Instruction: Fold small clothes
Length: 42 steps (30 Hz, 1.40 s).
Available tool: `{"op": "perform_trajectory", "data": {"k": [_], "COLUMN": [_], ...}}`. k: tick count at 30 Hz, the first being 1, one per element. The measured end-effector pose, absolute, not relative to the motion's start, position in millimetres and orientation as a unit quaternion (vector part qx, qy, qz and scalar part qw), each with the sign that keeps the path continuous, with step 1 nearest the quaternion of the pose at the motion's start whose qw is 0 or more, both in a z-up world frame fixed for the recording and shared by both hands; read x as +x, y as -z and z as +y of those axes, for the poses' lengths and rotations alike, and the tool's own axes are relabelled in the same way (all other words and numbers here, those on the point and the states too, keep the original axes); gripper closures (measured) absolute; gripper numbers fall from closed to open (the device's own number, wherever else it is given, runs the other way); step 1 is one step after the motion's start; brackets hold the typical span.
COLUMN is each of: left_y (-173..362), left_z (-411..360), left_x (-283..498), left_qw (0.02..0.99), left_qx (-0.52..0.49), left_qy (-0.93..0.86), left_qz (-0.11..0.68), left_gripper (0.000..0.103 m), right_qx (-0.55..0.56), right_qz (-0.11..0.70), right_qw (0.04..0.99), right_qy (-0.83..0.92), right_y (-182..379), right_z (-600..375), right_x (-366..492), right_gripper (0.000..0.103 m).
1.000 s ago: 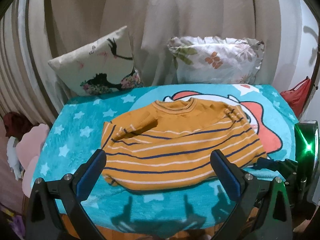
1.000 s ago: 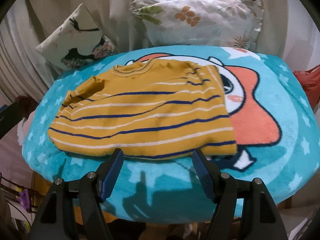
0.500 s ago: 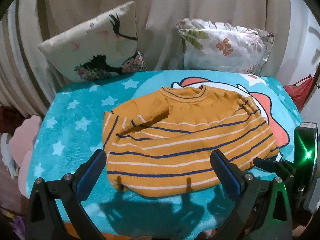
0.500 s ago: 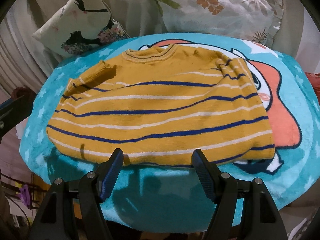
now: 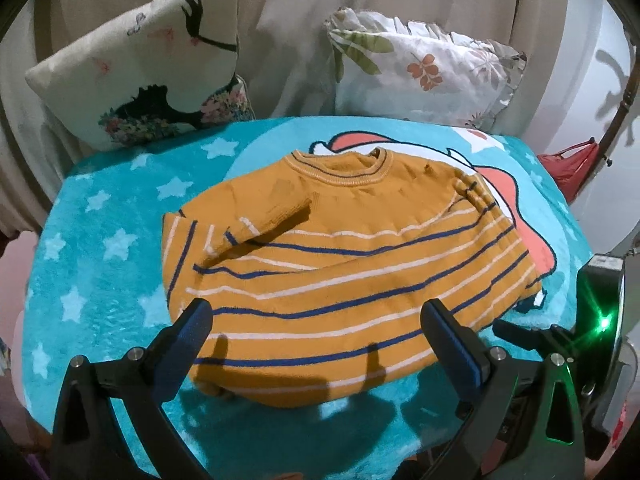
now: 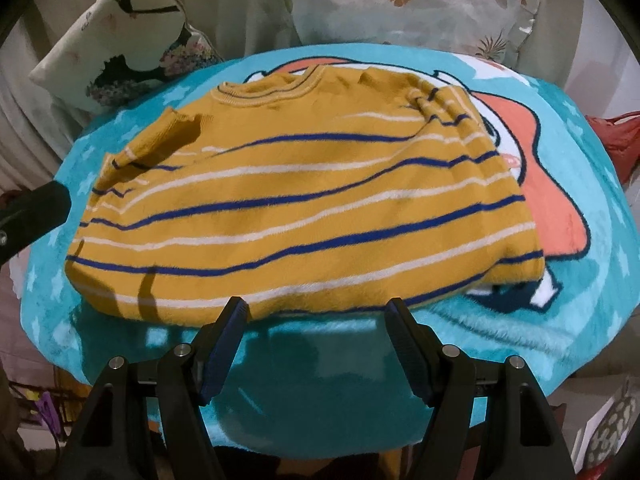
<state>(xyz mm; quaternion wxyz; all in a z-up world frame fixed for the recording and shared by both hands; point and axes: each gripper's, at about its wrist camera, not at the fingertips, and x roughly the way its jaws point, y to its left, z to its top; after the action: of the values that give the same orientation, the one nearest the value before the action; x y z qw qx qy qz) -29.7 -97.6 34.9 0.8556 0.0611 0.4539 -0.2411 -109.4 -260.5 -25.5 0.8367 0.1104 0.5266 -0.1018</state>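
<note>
While the mustard sweater (image 5: 344,276) with navy and white stripes lies flat on the turquoise star blanket (image 5: 100,248), its neckline points toward the far pillows and its hem faces the grippers. One sleeve is folded across the chest on the left. Seen from the left wrist, the left gripper (image 5: 316,320) hangs over the lower part of the sweater, jaws wide apart with nothing between them, fingertips framing the hem region without pressing the cloth. Seen from the right wrist, the right gripper (image 6: 316,312) sits just at the near hem edge, its jaws likewise spread and empty. Behind the blanket stand a bird-print pillow (image 5: 144,76) and a floral pillow (image 5: 420,76).
</note>
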Motion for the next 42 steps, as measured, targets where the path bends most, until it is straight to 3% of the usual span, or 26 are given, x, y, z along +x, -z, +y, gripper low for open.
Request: {"op": "perform_trajectory", "data": {"k": [16,27,42], "left_y": [-15,-6,-17], "left_z": [-96,-113,-178], "left_x": [-17,-5,-8], "left_qw": [0.830,0.839,0.852], "left_qx": [0.051,0.048,0.023], "left_qy": [0.279,0.205,0.121], "left_qz": [0.480,0.501,0.509], "left_gripper": [0.000,0.000,0.000], "right_qx": [0.110,0.112,0.089], "right_qz": [0.534,0.539,0.442], "right_qw": [0.827,0.833,0.887], "right_qy": [0.134,0.056,-0.106], "right_y": [33,45,-16], "right_z": [-247,-273,-342], "right_x": [-112,-80,-63], "right_gripper": [0.027,0.026,0.026]}}
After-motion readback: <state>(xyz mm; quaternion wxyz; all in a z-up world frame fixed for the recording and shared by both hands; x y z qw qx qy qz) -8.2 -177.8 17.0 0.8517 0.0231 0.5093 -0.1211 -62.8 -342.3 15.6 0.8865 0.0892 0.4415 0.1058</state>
